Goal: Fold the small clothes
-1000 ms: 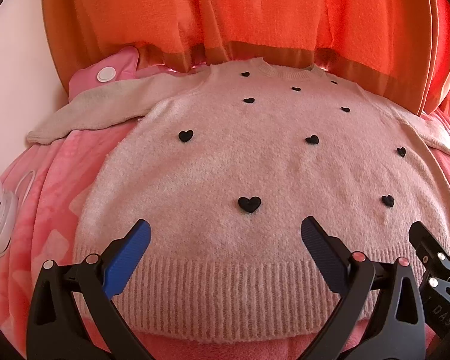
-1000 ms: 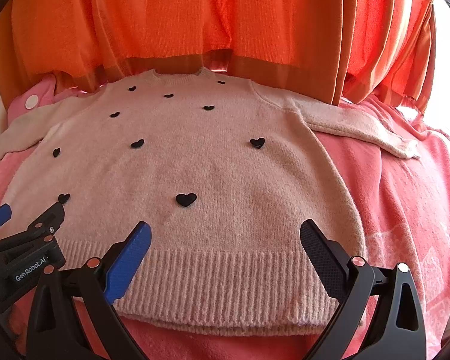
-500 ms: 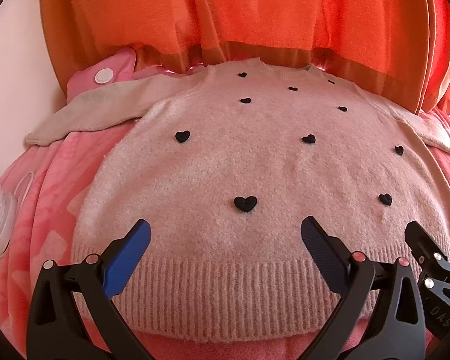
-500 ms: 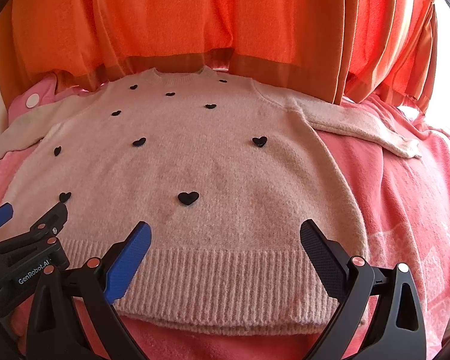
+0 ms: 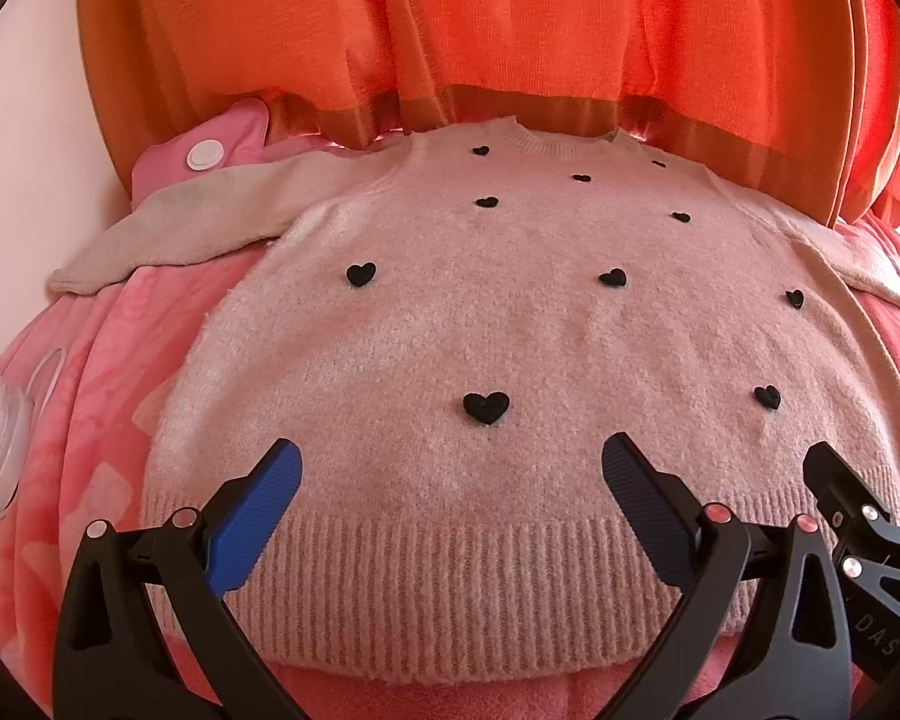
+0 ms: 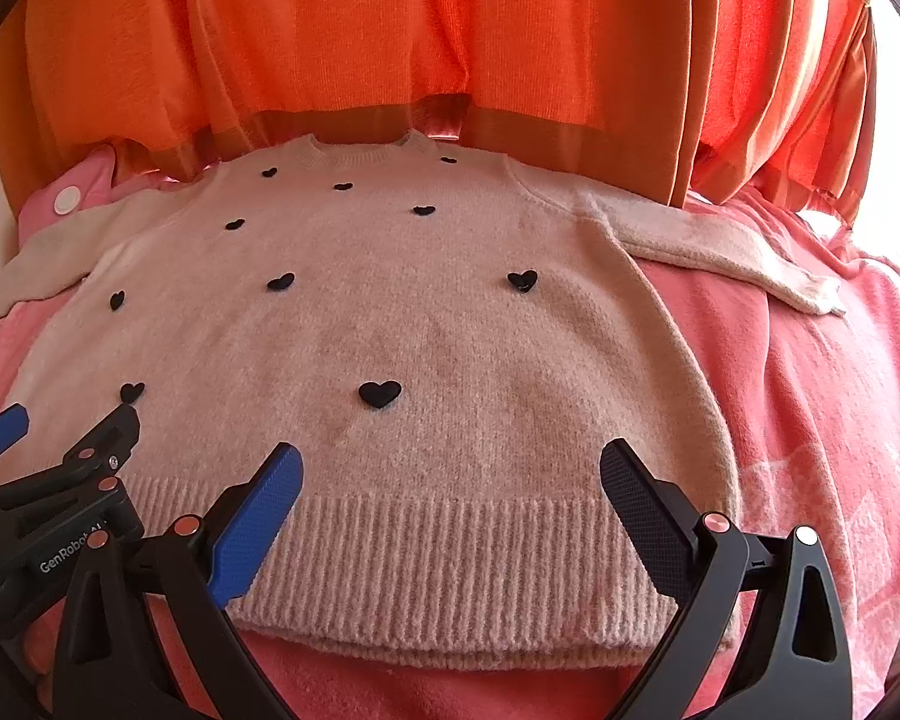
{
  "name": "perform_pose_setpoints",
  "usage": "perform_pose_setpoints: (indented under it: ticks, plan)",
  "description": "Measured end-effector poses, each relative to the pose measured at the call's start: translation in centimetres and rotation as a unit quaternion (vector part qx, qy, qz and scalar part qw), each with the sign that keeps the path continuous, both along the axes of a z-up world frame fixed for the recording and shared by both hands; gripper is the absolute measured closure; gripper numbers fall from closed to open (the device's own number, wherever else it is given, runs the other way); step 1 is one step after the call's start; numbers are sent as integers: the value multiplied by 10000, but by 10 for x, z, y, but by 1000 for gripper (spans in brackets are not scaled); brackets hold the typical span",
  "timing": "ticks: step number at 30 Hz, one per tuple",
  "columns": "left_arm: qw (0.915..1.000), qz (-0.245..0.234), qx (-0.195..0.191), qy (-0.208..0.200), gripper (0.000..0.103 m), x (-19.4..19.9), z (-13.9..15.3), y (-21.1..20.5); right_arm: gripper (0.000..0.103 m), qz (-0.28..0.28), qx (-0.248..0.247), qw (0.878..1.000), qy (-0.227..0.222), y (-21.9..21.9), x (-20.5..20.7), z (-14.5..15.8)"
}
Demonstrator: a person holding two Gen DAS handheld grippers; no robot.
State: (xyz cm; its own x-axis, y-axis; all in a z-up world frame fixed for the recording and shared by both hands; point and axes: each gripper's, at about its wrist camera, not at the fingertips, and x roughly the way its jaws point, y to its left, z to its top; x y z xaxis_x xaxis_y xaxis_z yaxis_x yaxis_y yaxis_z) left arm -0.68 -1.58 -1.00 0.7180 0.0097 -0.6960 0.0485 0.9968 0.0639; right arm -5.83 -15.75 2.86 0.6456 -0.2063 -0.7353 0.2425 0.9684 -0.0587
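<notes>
Getting ready to fold the pink sweater [image 5: 510, 330], which lies flat on the pink blanket [image 6: 810, 420].

Both the left tongs [image 5: 450, 480] and the right tongs [image 6: 450, 480] are spread wide above the ribbed hem, holding nothing. Next, I think, each must pinch a bottom corner.

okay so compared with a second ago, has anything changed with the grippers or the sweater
Very little. Both grippers have eased slightly forward over the ribbed hem; nothing was taken hold of or let go. The left gripper and right gripper stay open above the hem, and the pink sweater lies flat, sleeves spread, on the pink blanket as before.
</notes>
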Motion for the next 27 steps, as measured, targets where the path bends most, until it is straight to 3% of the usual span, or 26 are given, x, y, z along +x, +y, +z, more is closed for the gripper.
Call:
perform_pose_setpoints:
  ticks: [27]
  plan:
    - [10000, 14, 4, -4, 5, 0, 0, -2, 5, 3, 23, 10000, 5, 2, 1, 0]
